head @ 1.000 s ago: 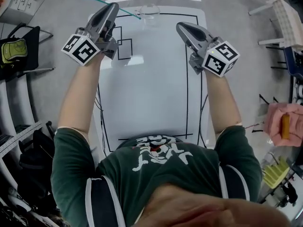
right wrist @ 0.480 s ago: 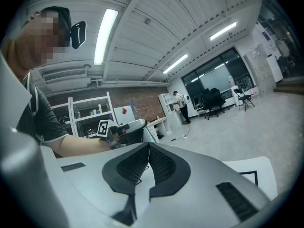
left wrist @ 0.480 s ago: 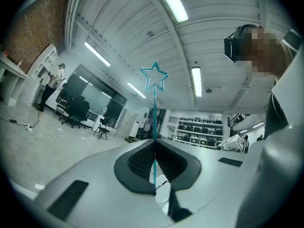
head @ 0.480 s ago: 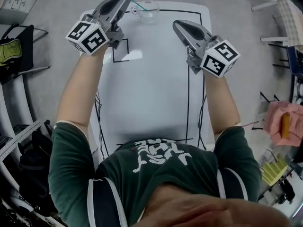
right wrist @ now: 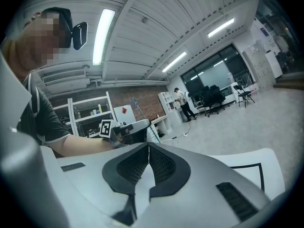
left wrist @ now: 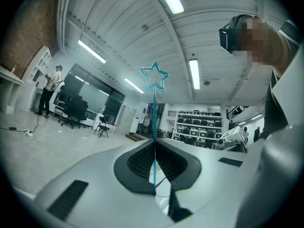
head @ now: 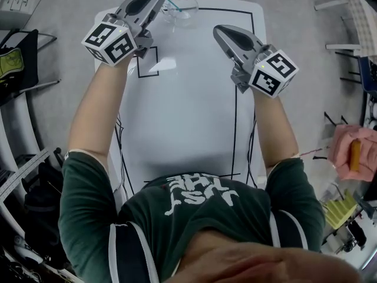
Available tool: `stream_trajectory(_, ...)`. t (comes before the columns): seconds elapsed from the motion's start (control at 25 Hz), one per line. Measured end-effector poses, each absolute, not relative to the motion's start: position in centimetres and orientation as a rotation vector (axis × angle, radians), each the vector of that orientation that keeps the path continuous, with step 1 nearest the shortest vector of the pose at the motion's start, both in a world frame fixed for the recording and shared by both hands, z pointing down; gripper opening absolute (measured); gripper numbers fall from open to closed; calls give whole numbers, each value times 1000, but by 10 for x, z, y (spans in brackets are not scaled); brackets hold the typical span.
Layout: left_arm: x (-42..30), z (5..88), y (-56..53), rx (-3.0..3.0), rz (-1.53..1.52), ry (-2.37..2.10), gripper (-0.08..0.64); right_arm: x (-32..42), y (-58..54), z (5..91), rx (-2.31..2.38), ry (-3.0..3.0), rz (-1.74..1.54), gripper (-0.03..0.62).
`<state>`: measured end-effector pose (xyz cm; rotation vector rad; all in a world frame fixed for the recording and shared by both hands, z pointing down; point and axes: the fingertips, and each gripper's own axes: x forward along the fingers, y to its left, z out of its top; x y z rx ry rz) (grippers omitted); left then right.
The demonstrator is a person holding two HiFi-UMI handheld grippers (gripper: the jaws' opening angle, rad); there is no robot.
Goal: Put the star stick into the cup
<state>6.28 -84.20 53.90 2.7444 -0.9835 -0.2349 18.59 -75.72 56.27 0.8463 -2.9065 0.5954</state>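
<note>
- While the star stick [left wrist: 154,118] stands pinched between the pressed-together jaws of my left gripper [left wrist: 154,142], its star end points up and away from the gripper. Its plain end runs back past the pads.
- On the head view, the stick's long axis runs from 11 o'clock to 5 o'clock. The 5 o'clock end lies over the mouth of the clear cup [head: 188,6], which stands near the 12 o'clock edge of the white table [head: 188,99].
- From the left gripper's tip the cup sits just beside, at about 4 o'clock, so this gripper is the nearer one. I judge the coming move is to sink the plain end down that line.
- My right gripper [right wrist: 148,145] has its jaws pressed together on nothing. It hangs at 5 o'clock from the cup, apart from it.
- The head view's top edge cuts off the star. With the cup clear, I cannot tell whether the stick's tip is inside it or only above it. I cannot make the cup out in either gripper view.
</note>
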Motion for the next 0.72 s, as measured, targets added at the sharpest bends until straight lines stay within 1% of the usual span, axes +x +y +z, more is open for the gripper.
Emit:
stream_trajectory(0.2,71,551,-842,2725,-184,-937,14,185,-757,565,838,-2909,604,34)
stream_trajectory(0.24,73,554,-842,2721,-162,-928,24,184,-757,565,836,-2909,607,35)
stream_trajectory(0.32,77,559,-842,2721,-117,-918,178,183,-756,566,831,-2911,613,34)
stream_trajectory(0.36,78,561,-842,2724,-101,-916,207,183,-756,567,830,-2910,616,34)
stream_trajectory(0.72,81,572,-840,2730,-56,-916,230,183,-756,572,831,-2905,637,34)
